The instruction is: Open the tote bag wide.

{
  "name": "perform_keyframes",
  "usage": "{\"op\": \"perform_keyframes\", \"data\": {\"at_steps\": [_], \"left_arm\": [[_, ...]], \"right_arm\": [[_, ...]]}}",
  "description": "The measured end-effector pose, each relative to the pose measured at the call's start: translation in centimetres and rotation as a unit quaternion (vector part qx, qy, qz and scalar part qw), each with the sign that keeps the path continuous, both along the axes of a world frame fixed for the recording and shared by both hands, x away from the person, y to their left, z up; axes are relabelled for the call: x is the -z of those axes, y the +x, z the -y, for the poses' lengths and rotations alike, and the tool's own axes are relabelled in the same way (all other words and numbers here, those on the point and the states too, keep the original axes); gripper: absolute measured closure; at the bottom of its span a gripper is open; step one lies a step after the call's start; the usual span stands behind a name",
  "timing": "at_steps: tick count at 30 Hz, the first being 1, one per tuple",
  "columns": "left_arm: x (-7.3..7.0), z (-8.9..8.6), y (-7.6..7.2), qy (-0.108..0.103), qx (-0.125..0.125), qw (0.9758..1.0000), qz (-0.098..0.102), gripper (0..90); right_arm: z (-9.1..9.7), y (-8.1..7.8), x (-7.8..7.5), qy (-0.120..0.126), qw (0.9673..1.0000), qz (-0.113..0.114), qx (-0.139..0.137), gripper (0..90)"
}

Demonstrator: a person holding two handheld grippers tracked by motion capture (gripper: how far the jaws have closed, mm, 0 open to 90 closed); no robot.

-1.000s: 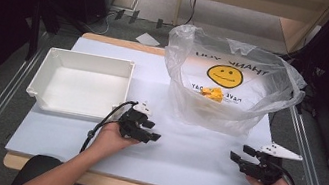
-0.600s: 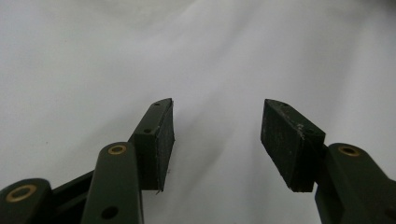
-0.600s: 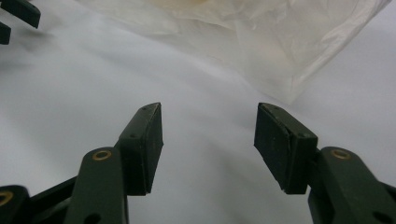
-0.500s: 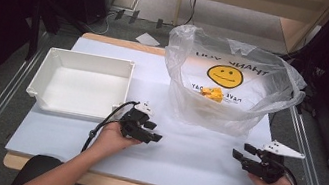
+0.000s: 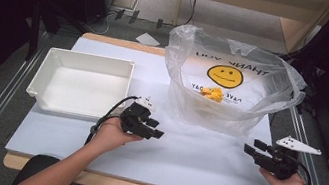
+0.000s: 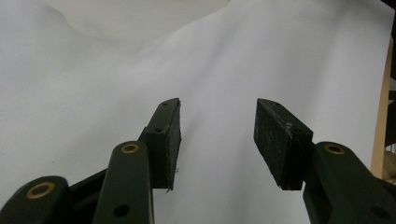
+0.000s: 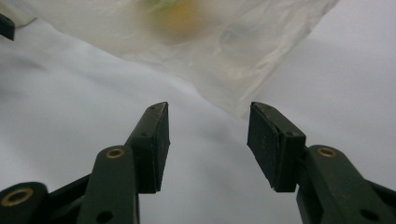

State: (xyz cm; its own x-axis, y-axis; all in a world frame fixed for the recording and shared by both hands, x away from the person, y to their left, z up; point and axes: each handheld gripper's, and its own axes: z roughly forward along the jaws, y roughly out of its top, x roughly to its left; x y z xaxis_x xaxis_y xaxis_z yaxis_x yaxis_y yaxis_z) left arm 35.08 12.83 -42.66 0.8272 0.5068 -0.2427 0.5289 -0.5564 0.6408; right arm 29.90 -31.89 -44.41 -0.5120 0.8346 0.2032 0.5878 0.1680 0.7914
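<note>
A white table (image 5: pixel 201 164) is carrying a white tray (image 5: pixel 82 84) at its left. A clear plastic bag (image 5: pixel 235 84) is sitting at its right.

Left gripper (image 6: pixel 217 140): the two black jaws stand apart, having just been closing, with nothing between the pads (image 6: pixel 275 142). Beyond and beneath the jaws lies the white table surface (image 6: pixel 116 70). Past the right jaw runs the table's wooden edge (image 6: pixel 380 135).

Both the left gripper (image 5: pixel 155 128) and right gripper (image 5: pixel 250 148) have been closing, nothing between their fingers.
</note>
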Motion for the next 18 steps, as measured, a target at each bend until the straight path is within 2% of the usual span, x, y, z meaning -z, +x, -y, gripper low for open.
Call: {"op": "perform_keyframes", "data": {"at_steps": [3, 4, 8, 12, 14, 18], "left_arm": [[-0.3, 0.0, 0.2, 0.004, -0.003, 1.0000, 0.001, 54.9], [-0.9, -0.1, 0.4, -0.003, -0.004, 1.0000, 0.001, 55.9], [-1.9, -0.2, 0.8, -0.003, -0.007, 1.0000, 0.006, 59.0], [-3.2, -0.3, 1.2, -0.016, -0.007, 0.9998, 0.007, 60.5], [-3.4, -0.3, 1.2, -0.014, -0.008, 0.9998, 0.009, 60.7], [-3.8, -0.4, 1.3, -0.013, -0.006, 0.9999, 0.003, 61.5]], "right_arm": [[0.9, 0.2, -0.5, -0.001, 1.0000, 0.004, 0.008, 52.3], [1.2, 0.3, -0.8, -0.001, 0.9999, 0.006, 0.011, 53.6], [1.9, 0.8, -1.5, 0.002, 0.9999, 0.008, 0.014, 55.9], [2.7, 2.0, -2.8, 0.006, 0.9998, 0.009, 0.017, 60.3], [2.8, 2.2, -3.1, 0.007, 0.9998, 0.011, 0.016, 61.1], [3.2, 3.5, -4.4, -0.002, 0.9998, 0.011, 0.013, 68.1]]}}
